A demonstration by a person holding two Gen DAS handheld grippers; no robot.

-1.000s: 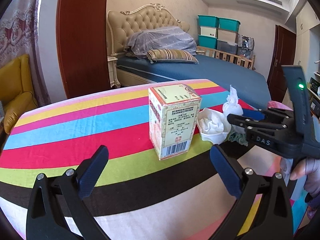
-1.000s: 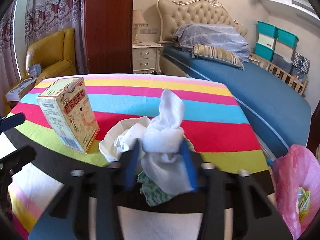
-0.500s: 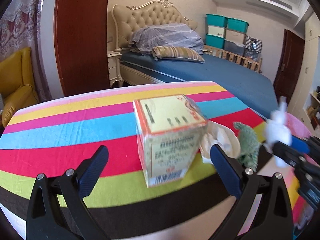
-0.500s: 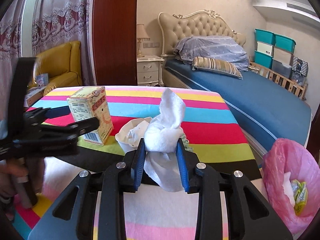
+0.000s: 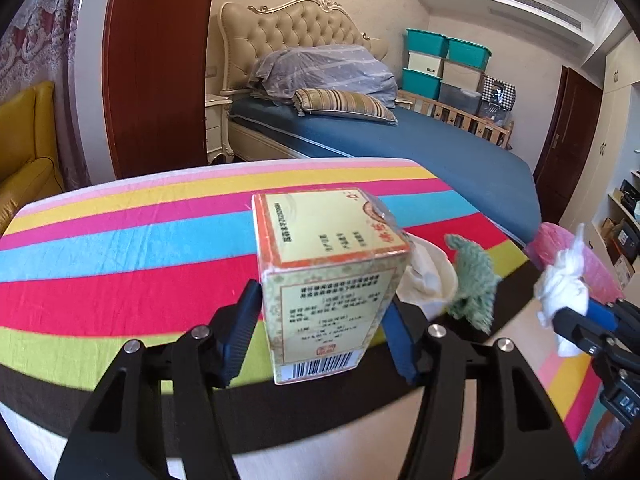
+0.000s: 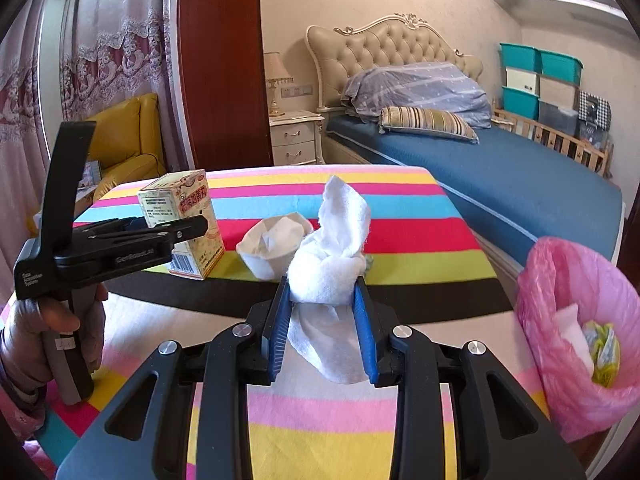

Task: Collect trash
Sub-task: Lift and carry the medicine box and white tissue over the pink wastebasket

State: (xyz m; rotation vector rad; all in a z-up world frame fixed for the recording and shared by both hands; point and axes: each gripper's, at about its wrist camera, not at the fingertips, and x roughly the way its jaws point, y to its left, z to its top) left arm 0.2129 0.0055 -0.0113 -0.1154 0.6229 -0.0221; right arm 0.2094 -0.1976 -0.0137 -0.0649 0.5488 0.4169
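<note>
While left tool (image 5: 320, 332) grips, box (image 5: 324, 280) upright.

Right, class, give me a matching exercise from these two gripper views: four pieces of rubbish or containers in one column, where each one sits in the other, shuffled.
Things:
1. yellow cardboard medicine box
2. crumpled white tissue wad
3. white paper cup
4. pink plastic bin bag

Places:
A. beside the table
B. between the left gripper's fingers
C. clamped in the right gripper
D. free on the striped tablecloth

Pairs: 1-B, 2-C, 3-D, 4-A
</note>
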